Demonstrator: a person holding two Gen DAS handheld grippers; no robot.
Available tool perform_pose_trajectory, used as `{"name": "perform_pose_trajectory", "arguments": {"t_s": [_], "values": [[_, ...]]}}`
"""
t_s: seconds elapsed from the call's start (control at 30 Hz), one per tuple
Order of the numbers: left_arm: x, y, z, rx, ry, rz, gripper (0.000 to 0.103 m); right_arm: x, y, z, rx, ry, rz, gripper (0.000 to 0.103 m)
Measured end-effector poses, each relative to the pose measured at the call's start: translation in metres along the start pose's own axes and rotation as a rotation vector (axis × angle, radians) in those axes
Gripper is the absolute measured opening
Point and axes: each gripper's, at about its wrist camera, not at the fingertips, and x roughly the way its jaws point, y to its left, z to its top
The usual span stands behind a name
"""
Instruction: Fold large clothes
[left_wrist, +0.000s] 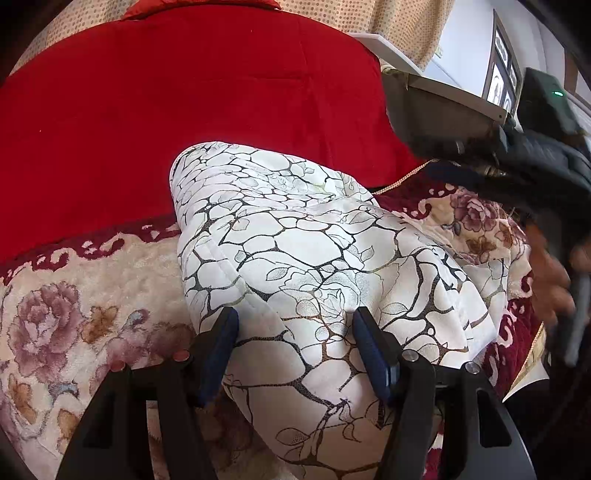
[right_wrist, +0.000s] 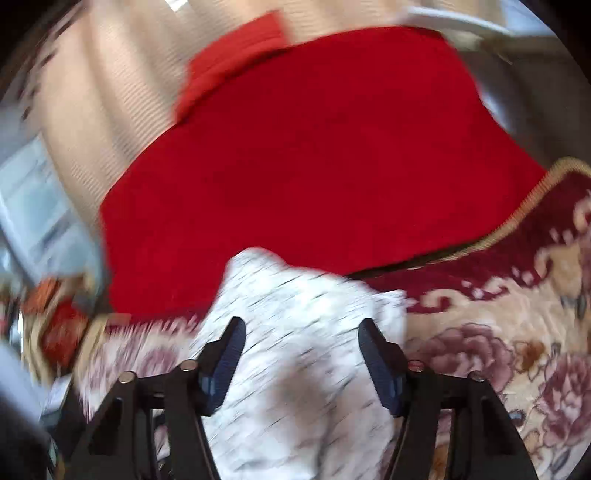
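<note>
- Two grippers in play, one garment: white padded jacket (left_wrist: 295, 258) with a black crackle-and-rose print, bunched into a mound on the floral blanket (left_wrist: 66, 325), near edge of the red blanket (left_wrist: 184, 110) just behind it.
- Left gripper (left_wrist: 295, 328) spread, jaws straddling the near bulge of the jacket; pads look beside the cloth, not squeezing it.
- Right gripper (right_wrist: 301, 339) also spread, nothing pinched; jacket (right_wrist: 295, 332) lies under and between its jaws. View heavily blurred, contact cannot be told.
- Right gripper's body shows dark at far right of the left wrist view, with the person's hand (left_wrist: 550, 280) on it.
- Handling guess: soft, puffy, light-to-middling weight, smooth shell likely a bit slippery; will sag and slump, not keep shape.
- Where to grab: stitched hem or seam edge on the left side of the mound, thin enough to pinch; avoid the fat padded middle.
- Fold looks partway at best; still lumpy, not flat.
</note>
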Motion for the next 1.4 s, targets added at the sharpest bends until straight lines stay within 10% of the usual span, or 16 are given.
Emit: {"name": "perform_pose_trajectory", "arguments": {"t_s": [0.2,0.8,0.97,1.13,1.4], "values": [[-0.008,0.01,0.001,-0.019,0.024,-0.034,0.066,0.05,-0.013,-0.058,0.022,0.26,-0.083,0.031],[-0.005,0.031,-0.015,-0.075,0.104,-0.048,0.074,0.029,-0.004,-0.1,-0.115,0.205,-0.178,0.026],[-0.014,0.031,-0.014,-0.063,0.075,0.009,0.078,0.034,-0.021,-0.06,0.012,0.306,-0.089,0.027],[-0.017,0.024,-0.013,-0.024,0.059,0.063,0.081,0.036,-0.013,0.007,-0.006,0.217,-0.104,0.031],[-0.017,0.023,-0.014,-0.015,0.052,0.08,0.084,0.16,-0.06,0.028,0.151,0.42,-0.139,0.03]]}}
